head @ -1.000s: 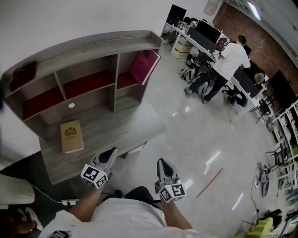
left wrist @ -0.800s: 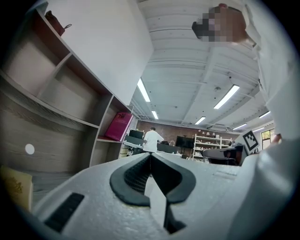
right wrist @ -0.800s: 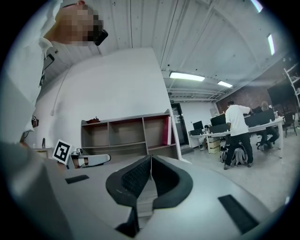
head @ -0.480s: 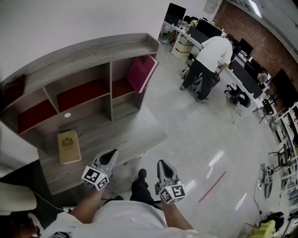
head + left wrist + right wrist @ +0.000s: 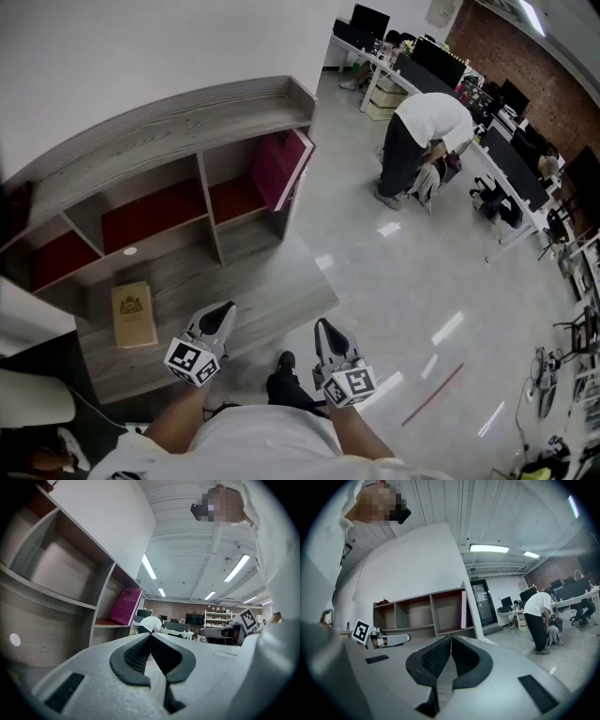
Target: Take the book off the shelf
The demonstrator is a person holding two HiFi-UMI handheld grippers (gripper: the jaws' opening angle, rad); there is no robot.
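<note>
The person's white shirt (image 5: 248, 448) is filling the bottom of the head view, and both forearms are reaching forward from it. The left gripper (image 5: 221, 317) is hanging at the front edge of the grey wooden desk (image 5: 272, 300), its jaws pressing together with nothing between them, as the left gripper view (image 5: 150, 637) is showing plainly. The right gripper (image 5: 325, 330) is hanging beside it over the glossy floor (image 5: 394, 272), off the desk's right front corner, and its jaws (image 5: 450, 641) are likewise closing flat on each other around nothing. A dark shoe (image 5: 285, 361) is showing between the two grippers. To the left of the left gripper, a tan book (image 5: 133, 314) is lying flat toward the left end of the desk, and a small white disc (image 5: 129, 250) is sitting behind it near the foot of the shelf (image 5: 187, 117). The shelf is rising from the back edge of the desk, with red-lined compartments in a row. The magenta book (image 5: 277, 169) is standing in the rightmost compartment, at its right end and leaning toward the side panel, well apart from both grippers; it is also appearing in the left gripper view (image 5: 125, 605) and the right gripper view (image 5: 463, 609). Far beyond, a person in a white shirt (image 5: 427, 117) is bending over beside long office tables (image 5: 511, 183) with monitors.
</note>
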